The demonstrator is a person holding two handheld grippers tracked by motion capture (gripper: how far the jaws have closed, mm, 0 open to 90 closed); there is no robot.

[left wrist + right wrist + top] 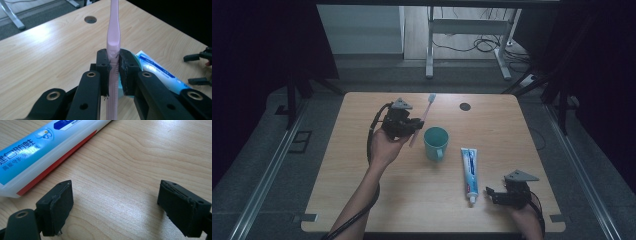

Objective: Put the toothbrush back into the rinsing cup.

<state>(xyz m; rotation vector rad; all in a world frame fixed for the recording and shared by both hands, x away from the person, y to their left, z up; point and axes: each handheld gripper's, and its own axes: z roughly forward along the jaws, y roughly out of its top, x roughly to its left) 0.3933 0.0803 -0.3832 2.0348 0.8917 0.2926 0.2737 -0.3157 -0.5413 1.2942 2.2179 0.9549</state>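
Observation:
My left gripper (414, 125) is shut on a pink toothbrush (423, 118), gripping its handle; the brush head points toward the table's far edge. In the left gripper view the toothbrush (113, 37) stands between the two pads of the left gripper (114, 66). A teal mug (435, 142) stands just right of that gripper. A blue and white toothpaste tube (469, 169) lies right of the mug, cap toward the near edge. My right gripper (492, 194) rests open on the table beside the cap; in its own view the right gripper (113, 200) has nothing between its pads, with the toothpaste tube (37, 152) to the upper left.
The wooden table (362, 190) has a round cable hole (465, 106) near its far edge. Beyond the table stand white desk legs (429, 45) with cables on the floor. Bare wood lies at the left and front of the table.

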